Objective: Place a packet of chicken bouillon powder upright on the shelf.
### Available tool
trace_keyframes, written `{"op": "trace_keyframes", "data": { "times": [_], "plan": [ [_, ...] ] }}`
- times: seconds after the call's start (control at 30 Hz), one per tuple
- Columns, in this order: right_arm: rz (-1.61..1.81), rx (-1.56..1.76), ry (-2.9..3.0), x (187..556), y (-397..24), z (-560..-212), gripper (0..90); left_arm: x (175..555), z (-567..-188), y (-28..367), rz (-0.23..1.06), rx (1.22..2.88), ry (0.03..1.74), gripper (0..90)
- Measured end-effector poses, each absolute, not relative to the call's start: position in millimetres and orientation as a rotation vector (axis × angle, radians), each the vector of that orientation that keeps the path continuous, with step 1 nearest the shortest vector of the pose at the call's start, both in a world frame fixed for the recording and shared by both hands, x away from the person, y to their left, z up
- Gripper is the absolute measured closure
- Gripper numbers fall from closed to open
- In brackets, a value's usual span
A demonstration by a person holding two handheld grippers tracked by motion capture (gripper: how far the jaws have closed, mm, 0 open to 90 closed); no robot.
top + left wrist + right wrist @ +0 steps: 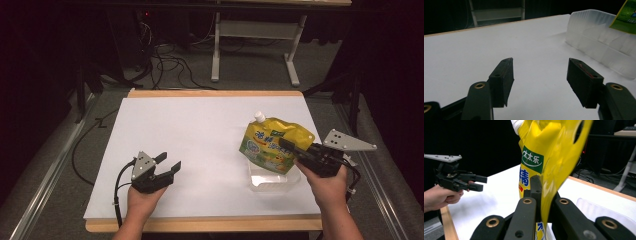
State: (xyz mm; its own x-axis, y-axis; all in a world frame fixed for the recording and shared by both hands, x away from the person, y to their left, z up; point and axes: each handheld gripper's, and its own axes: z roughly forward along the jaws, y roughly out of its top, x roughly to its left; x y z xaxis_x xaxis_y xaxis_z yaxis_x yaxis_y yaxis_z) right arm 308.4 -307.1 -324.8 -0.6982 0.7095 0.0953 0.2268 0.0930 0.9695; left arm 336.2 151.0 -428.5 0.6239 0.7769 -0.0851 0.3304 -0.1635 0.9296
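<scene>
White sheet covers a wooden table; wood edge shows along the near and far sides. Sheet is plain, with 1 soft shadow under the tub.

Right gripper is clamped on a yellow pouch, jaws closed tight on its lower edge; in the right gripper view the 2 jaws pinch the pouch flat between them. Pouch is held up off the sheet, tilted, white cap at top left, green label and blue print on the front. It hangs over a clear plastic tub at the right near part of the sheet; whether the pouch touches the tub, cannot tell. The tub's ribbed wall is visible in the left gripper view, with a corner of the pouch above it.

Left gripper is at the left near part of the sheet, well apart from the pouch, jaws wide, nothing between them. Its 2 pads stand apart over bare sheet.

Room: dark, black backdrop all round. Grey carpet floor beyond the table. A white desk frame with 2 legs stands behind, black cables are looped on the floor to its left. Metal rails run along both sides of the table. A cable trails on the floor at left.
</scene>
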Motion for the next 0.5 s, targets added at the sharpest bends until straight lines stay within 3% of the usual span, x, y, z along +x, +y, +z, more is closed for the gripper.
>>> {"op": "trace_keyframes", "data": {
  "times": [0.5],
  "plan": [
    [1.61, 0.961, 1.961, 302.2, -326.6, -327.4, 90.0, 336.3, -428.8, 151.0, 0.504, 1.757, 0.901, 38.9]
  ]
}}
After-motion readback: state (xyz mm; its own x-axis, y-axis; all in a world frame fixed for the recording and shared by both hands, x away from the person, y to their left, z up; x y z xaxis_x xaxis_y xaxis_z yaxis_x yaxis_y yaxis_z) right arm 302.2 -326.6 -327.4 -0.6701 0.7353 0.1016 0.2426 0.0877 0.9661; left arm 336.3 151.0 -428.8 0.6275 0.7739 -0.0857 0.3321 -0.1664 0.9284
